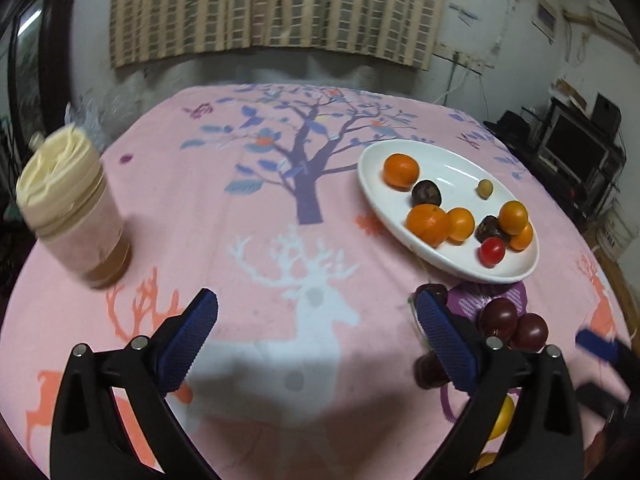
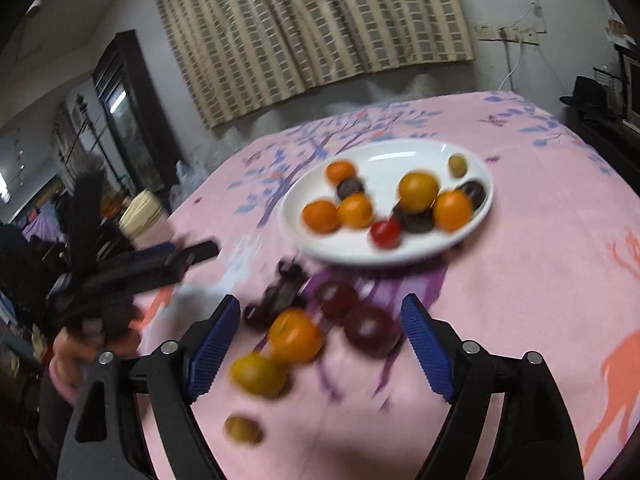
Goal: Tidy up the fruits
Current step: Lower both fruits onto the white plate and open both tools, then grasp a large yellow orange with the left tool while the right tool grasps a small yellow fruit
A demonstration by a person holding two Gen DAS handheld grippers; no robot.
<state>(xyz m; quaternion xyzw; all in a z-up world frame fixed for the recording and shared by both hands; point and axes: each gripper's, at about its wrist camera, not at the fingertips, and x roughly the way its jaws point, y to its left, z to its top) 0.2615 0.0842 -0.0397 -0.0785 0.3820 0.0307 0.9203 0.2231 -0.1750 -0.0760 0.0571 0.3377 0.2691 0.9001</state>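
Note:
A white oval plate holds several orange, dark and red fruits, among them a red tomato. Loose fruits lie on the pink cloth in front of it: two dark red plums, an orange fruit, a yellow one and dark small ones. My left gripper is open and empty over the cloth, left of the loose fruits. My right gripper is open and empty, its jaws on either side of the loose fruits, above them.
A jar with a cream lid stands at the table's left. The left gripper and the hand holding it show at the left of the right wrist view. A curtain hangs behind the table; shelves with electronics stand at the right.

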